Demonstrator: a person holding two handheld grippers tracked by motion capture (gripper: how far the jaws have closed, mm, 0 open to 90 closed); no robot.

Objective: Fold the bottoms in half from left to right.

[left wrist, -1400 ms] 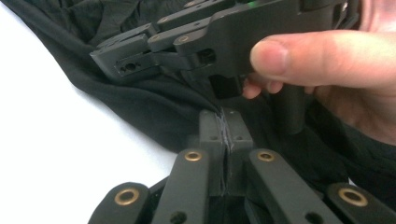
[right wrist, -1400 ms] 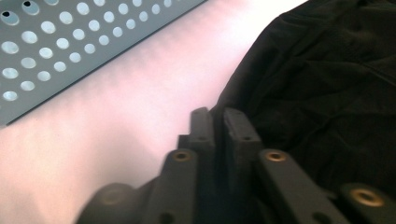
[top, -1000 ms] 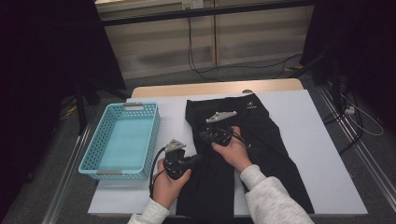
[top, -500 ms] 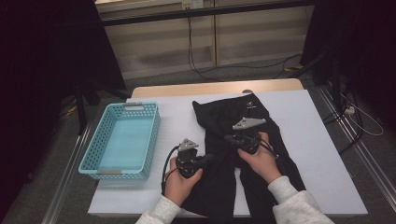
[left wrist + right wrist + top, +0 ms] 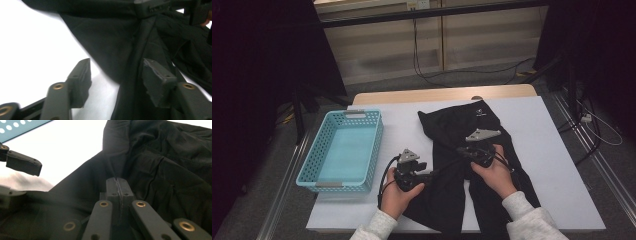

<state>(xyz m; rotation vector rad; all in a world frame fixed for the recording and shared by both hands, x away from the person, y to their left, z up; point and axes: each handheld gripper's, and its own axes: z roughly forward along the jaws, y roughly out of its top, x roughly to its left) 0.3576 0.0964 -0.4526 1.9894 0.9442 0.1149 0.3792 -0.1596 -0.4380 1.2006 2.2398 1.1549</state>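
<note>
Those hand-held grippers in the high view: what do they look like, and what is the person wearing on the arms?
The left gripper and right gripper are black, pistol-like tools, each topped by a grey three-cornered plate and trailing a black cable. Up close, the left gripper's fingers are dark blocky pads on metal links with brass-coloured rivets. The person wears light grey sleeves.

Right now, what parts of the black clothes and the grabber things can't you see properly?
- Black garment: in the high view its near hem is cut off by the bottom edge and the sleeves.
- Small white logo: too small to read, high view.
- Whether cloth sits between the right gripper pads: jaws pressed together, fabric dark, can't tell.
- Left gripper: jaws apart; the fold between them is blurred.
- Basket floor: too dim for detail.
</note>
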